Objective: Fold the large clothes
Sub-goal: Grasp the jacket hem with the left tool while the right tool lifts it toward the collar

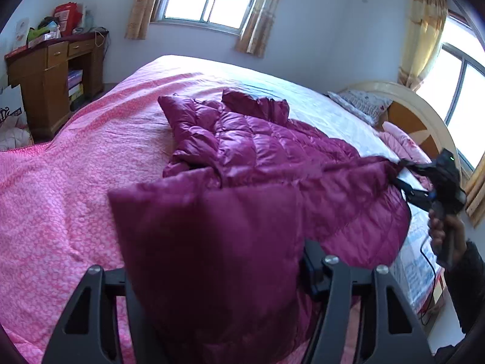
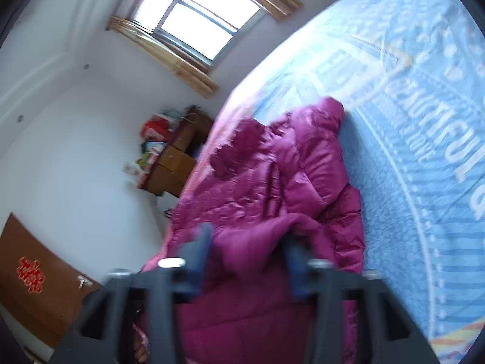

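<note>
Left gripper [image 1: 218, 273] has a broad fold of the magenta down jacket [image 1: 257, 163] lying between its fingers; the cloth hides the left finger, so I cannot tell whether the pads press on it. Beyond this gripper the rest of the quilted jacket sprawls rumpled across the bed [image 1: 60, 182], over the pink patterned bedspread and partly onto a pale sheet further off. To its right, the right gripper [image 1: 407, 179] reaches in at the jacket's far edge, carried by a hand [image 1: 441, 230] gripping its handle.

Seen from its own camera, the right gripper [image 2: 247, 251] is blurred, its fingers spread apart with a bunched ridge of jacket [image 2: 272, 182] between them; the pads do not visibly clamp it. Ahead of it the jacket runs away along the bed, with a blue printed cover [image 2: 409, 121] to its right. A wooden desk [image 1: 51, 69] stands far off to the left gripper's left.
</note>
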### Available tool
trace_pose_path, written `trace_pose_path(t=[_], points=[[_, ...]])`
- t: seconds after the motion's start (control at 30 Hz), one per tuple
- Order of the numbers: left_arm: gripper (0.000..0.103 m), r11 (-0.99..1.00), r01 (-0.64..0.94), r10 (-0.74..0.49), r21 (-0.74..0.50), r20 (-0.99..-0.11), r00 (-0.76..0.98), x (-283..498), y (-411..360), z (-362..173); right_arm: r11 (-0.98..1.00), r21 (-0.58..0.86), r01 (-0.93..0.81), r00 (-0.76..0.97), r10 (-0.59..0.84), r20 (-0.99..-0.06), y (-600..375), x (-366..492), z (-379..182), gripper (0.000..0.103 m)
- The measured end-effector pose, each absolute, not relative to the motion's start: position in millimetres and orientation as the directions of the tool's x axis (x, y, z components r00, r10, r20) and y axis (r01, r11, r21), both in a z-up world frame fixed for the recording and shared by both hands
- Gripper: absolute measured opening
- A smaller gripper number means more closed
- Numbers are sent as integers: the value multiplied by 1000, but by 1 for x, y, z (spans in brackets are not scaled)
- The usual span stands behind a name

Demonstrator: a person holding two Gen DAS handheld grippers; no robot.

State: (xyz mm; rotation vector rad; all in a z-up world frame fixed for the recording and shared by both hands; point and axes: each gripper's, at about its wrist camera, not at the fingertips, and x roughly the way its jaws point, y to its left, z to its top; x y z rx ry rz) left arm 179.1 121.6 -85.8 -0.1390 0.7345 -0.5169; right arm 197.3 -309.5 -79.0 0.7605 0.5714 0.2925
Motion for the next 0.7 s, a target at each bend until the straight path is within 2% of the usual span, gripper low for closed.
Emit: trace_pose_path(t=[0.03, 0.17, 0.27, 0.33, 0.4, 0.53, 0.57, 0.6, 0.63, 0.67, 0.7], points=[[65, 867, 406, -494, -289, -604, 625, 177, 120, -86, 722, 691, -45, 823, 419, -384, -312, 190, -75, 80], [65, 875, 400, -478, -272, -615, 627, 173, 118, -88, 854, 519, -39, 824, 321, -467, -309, 179, -70, 80], [70, 872, 385, -487, -303, -617, 618, 177, 120, -91, 946, 316, -69, 794, 244, -556, -289, 193, -73, 80], [72, 872, 370, -489, -320, -612, 622, 179, 121, -91, 969, 234, -78, 790, 204, -578, -283, 201, -80, 80], [72, 871, 360, -491, -334, -608, 624, 180, 121, -92, 977, 196, -89, 774, 191, -603, -277, 220, -89, 80], [72, 872, 363, -489, -328, -602, 631, 179, 115, -93, 966, 237, -103, 719, 237, -654, -272, 248, -110, 77], [71, 872, 368, -489, -321, -600, 633, 178, 113, -92, 958, 263, -118, 710, 266, -652, -271, 249, -114, 70], [70, 874, 371, -485, -313, -598, 638, 176, 111, -91, 953, 283, -111, 706, 276, -652, -271, 248, -117, 40], [64, 876, 373, -481, -305, -589, 649, 174, 110, -90, 949, 299, -100, 707, 279, -650, -272, 247, -118, 19], [58, 874, 380, -485, -302, -577, 657, 171, 109, -89, 942, 324, -90, 721, 286, -631, -274, 240, -117, 17], [46, 872, 385, -489, -302, -572, 659, 171, 108, -88, 938, 337, -82, 743, 283, -607, -276, 232, -115, 14]])
